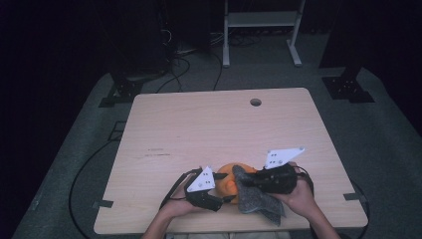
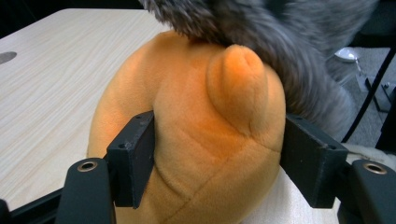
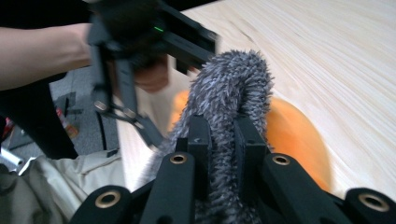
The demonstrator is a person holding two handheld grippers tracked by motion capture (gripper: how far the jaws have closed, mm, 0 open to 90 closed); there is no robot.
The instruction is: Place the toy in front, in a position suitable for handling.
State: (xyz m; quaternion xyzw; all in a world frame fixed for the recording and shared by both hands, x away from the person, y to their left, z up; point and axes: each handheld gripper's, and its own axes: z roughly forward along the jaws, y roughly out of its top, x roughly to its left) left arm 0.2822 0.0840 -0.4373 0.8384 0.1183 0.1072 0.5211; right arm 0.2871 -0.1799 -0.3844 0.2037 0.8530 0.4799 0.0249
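Observation:
An orange plush toy (image 1: 225, 178) lies near the table's front edge, with a nub sticking up from it (image 2: 238, 84). My left gripper (image 2: 219, 158) is shut on the plush, one jaw pressing into each side; in the high view this gripper (image 1: 224, 193) comes in from the left. A grey fuzzy cloth (image 1: 256, 198) drapes over the toy's right side and trails toward the front edge. My right gripper (image 3: 223, 140) is shut on a raised fold of that cloth (image 3: 231, 88), and from above it (image 1: 248, 180) sits just right of the toy. Orange plush (image 3: 294, 135) shows behind the cloth.
The light wooden table (image 1: 214, 129) has a round cable hole (image 1: 256, 102) near its far edge. A white metal frame (image 1: 259, 22) and cables lie on the dark floor beyond. Both of the person's hands hold the grippers close together at the front edge.

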